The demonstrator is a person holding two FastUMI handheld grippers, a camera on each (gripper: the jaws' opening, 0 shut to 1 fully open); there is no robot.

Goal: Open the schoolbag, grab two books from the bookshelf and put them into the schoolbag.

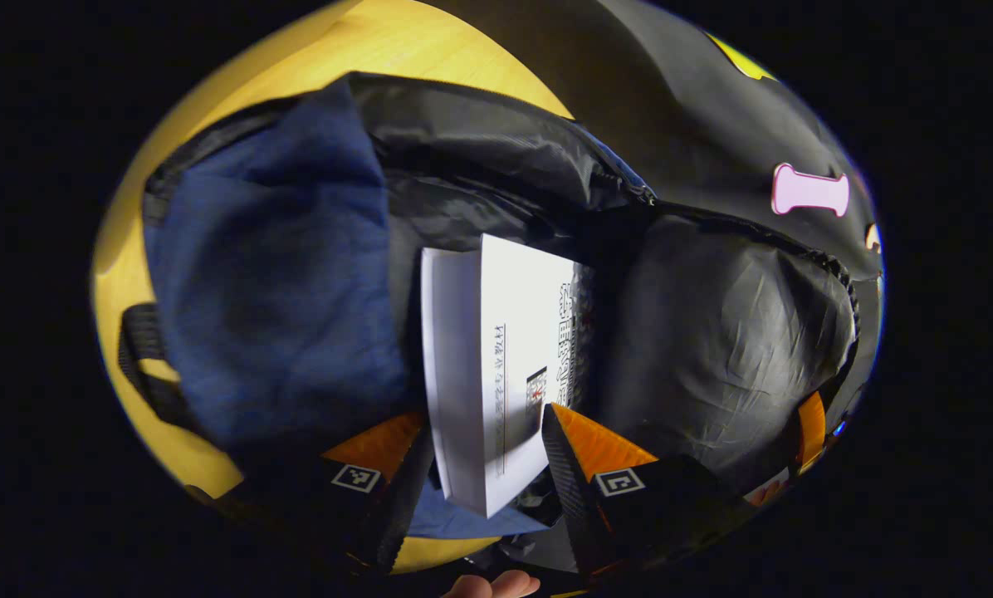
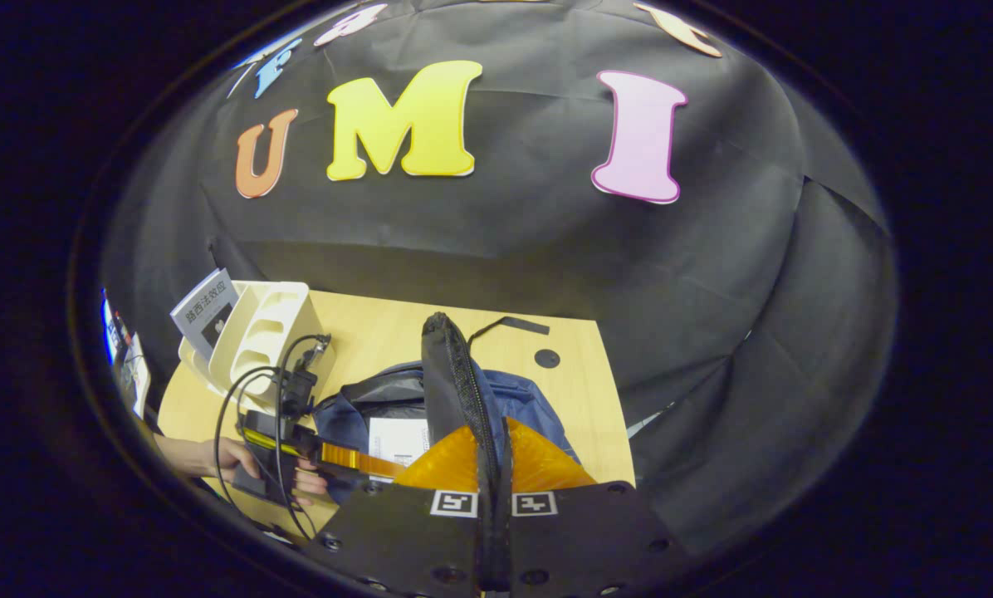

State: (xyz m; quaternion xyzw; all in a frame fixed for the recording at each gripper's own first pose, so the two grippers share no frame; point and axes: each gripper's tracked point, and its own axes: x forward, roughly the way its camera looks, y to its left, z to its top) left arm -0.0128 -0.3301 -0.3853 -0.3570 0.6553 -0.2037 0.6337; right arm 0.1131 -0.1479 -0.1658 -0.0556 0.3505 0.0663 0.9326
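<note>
The right gripper [image 2: 493, 465] pinches the black zippered edge of the soft blue fabric schoolbag [image 2: 463, 390], lifting it. The left gripper [image 1: 484, 453] straddles a white paperback book [image 1: 496, 365] inside the crinkled black lining; contact seems likely, though I cannot tell. Beyond, on the pale wooden table [image 2: 380, 332], a cream slotted plastic bookshelf [image 2: 260, 336] holds another book [image 2: 206, 311].

My left gripper view looks steeply down from very close into the open blue fabric schoolbag [image 1: 272, 274], with the white paperback book [image 1: 505, 365] at six o'clock. My right gripper view sits higher and farther back, facing the black cloth wall [image 2: 712, 291] across the pale wooden table [image 2: 579, 390]. Both views share that bag, book and tabletop.
</note>
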